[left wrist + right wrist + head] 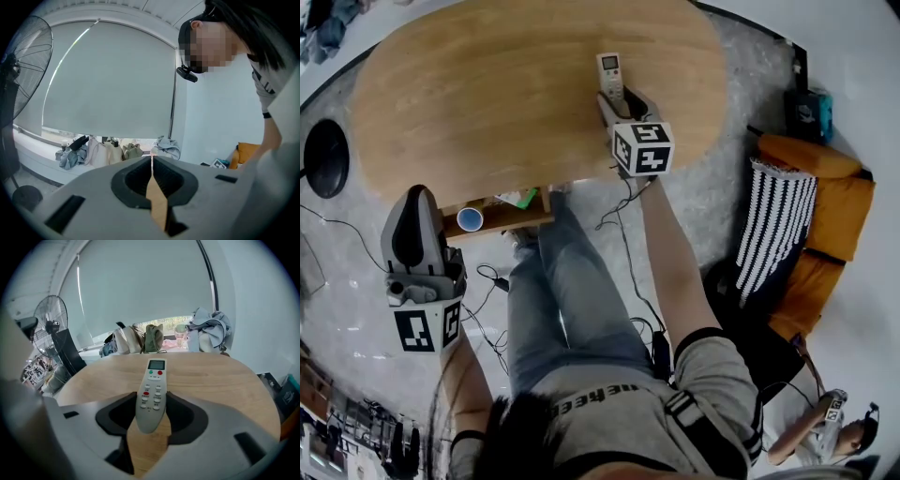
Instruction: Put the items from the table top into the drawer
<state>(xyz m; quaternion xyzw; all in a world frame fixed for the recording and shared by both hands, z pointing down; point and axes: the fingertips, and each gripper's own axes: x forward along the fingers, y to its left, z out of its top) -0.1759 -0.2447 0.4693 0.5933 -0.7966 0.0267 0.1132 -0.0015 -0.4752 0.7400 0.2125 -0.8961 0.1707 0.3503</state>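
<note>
White remote control (154, 376) clamped between the right gripper's (152, 400) jaws, wooden table (220, 380) spreading beneath and ahead of it; left gripper (151, 161) has its jaws pressed together

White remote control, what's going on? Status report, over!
Right hand-held gripper shut on the white remote control, over the oval wooden table. Left hand-held gripper shut, empty. Wooden drawer open under the table's edge, nothing seen blocking it.

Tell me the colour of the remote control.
Off-white remote control, red and green buttons; clearest in the right gripper view.
</note>
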